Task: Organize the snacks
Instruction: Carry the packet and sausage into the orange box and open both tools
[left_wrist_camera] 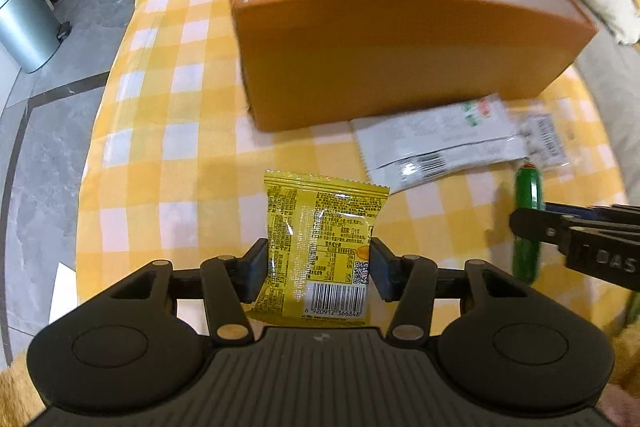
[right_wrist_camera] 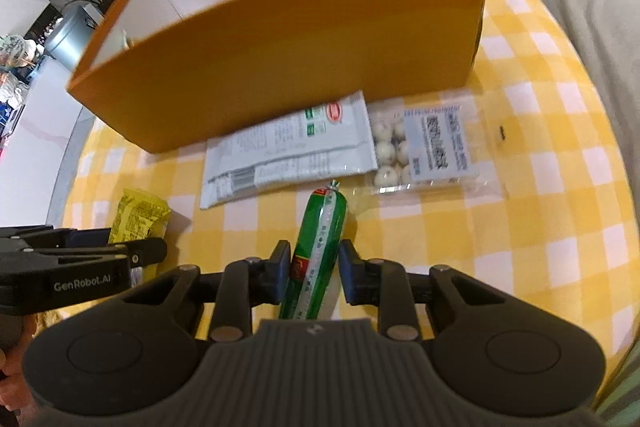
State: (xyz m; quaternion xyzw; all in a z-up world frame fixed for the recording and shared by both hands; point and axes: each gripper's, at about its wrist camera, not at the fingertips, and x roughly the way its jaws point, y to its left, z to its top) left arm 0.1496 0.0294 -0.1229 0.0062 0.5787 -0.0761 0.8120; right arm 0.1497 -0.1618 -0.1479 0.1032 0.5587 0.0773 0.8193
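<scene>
- Left tongs (left_wrist_camera: 318,269), printed "GenRobot.AI" on the side, are closed onto a yellow snack packet (left_wrist_camera: 320,247) with barcode 6920912366848, back face up on the checked tabletop (left_wrist_camera: 168,147).
- Orange box (left_wrist_camera: 400,59), far centre, holds several snack packs.
- Right tongs (right_wrist_camera: 312,277) pinch a green sausage stick (right_wrist_camera: 318,259).
- Behind it lie a white packet (right_wrist_camera: 288,151) and a clear pack of white balls (right_wrist_camera: 424,147).

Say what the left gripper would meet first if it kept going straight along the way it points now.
Beyond the yellow snack packet between its jaws, the left gripper points steeply down, so it would likely meet the yellow checked tablecloth first, short of the orange box. Depth is hard to judge.
</scene>
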